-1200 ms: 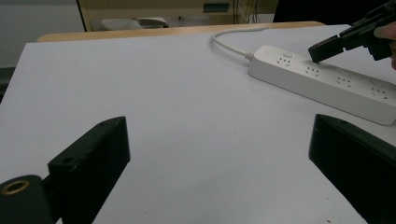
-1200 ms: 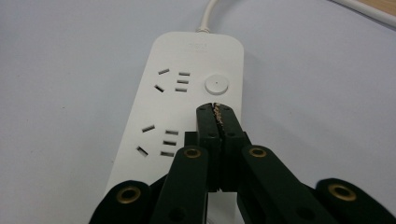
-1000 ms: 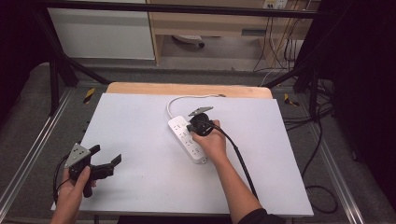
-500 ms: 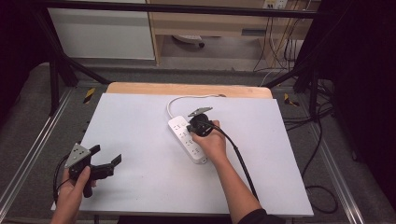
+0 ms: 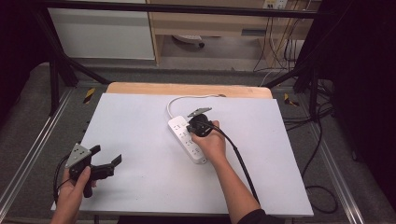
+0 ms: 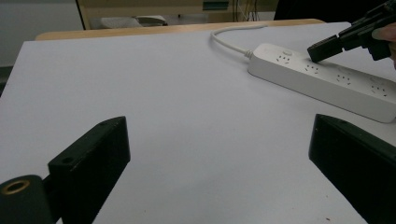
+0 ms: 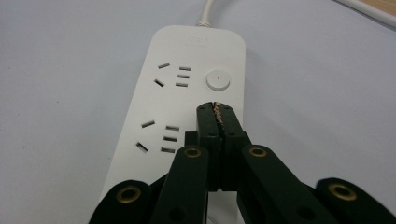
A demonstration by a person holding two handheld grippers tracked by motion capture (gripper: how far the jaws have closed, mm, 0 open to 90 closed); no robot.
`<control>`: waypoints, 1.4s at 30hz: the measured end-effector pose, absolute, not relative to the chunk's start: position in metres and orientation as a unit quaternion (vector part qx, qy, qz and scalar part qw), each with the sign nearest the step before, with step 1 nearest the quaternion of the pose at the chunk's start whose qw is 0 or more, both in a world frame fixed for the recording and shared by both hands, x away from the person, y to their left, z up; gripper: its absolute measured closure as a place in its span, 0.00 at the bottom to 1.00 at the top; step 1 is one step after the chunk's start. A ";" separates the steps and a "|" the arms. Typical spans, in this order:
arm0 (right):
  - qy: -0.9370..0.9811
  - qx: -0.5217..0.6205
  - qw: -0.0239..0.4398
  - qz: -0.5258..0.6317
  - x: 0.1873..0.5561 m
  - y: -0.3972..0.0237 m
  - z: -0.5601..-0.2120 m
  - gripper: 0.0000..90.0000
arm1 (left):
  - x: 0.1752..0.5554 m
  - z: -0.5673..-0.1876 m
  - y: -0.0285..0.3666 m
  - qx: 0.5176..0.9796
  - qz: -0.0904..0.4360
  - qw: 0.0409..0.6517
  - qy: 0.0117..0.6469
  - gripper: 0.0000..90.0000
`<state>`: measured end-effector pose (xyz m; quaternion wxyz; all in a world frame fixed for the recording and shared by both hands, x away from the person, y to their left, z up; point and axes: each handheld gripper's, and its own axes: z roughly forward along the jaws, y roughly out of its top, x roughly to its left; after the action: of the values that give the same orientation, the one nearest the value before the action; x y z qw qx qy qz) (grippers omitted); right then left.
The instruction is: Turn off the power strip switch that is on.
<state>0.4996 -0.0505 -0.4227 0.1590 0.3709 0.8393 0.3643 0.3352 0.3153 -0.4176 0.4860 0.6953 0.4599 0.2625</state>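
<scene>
A white power strip (image 5: 183, 138) lies slantwise at the middle of the white table top, its cable (image 5: 187, 98) running to the far edge. My right gripper (image 5: 189, 127) is shut with nothing between its jaws. Its closed tips (image 7: 217, 110) hover over or rest on the strip (image 7: 187, 93) just short of the round switch button (image 7: 218, 80); I cannot tell if they touch. My left gripper (image 5: 106, 155) is held near the front left corner, jaws wide open and empty (image 6: 219, 154). From there I see the strip (image 6: 327, 79) and the right gripper's tip (image 6: 322, 49) on it.
The white table top (image 5: 140, 121) has a wooden strip (image 5: 187, 88) along its far edge. The right gripper's black cable (image 5: 243, 163) trails back along the forearm. Metal rails (image 5: 28, 154) flank the table on both sides.
</scene>
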 end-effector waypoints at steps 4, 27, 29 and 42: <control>0.838 0.371 0.161 0.367 0.499 -0.050 -0.423 1.00 | 0.335 -0.418 0.315 0.695 0.262 0.486 0.461 0.06; 0.831 0.377 0.143 0.383 0.499 -0.052 -0.425 1.00 | 0.335 -0.418 0.318 0.691 0.263 0.487 0.465 0.06; 0.829 0.379 0.141 0.386 0.499 -0.053 -0.426 1.00 | 0.335 -0.418 0.318 0.690 0.263 0.488 0.466 0.06; 0.817 0.392 0.142 0.399 0.498 -0.063 -0.429 1.00 | 0.336 -0.418 0.318 0.693 0.262 0.486 0.464 0.06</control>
<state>0.4982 -0.0632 -0.4287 0.1421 0.3918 0.8166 0.3994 0.3355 0.3180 -0.4182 0.4857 0.6926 0.4645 0.2623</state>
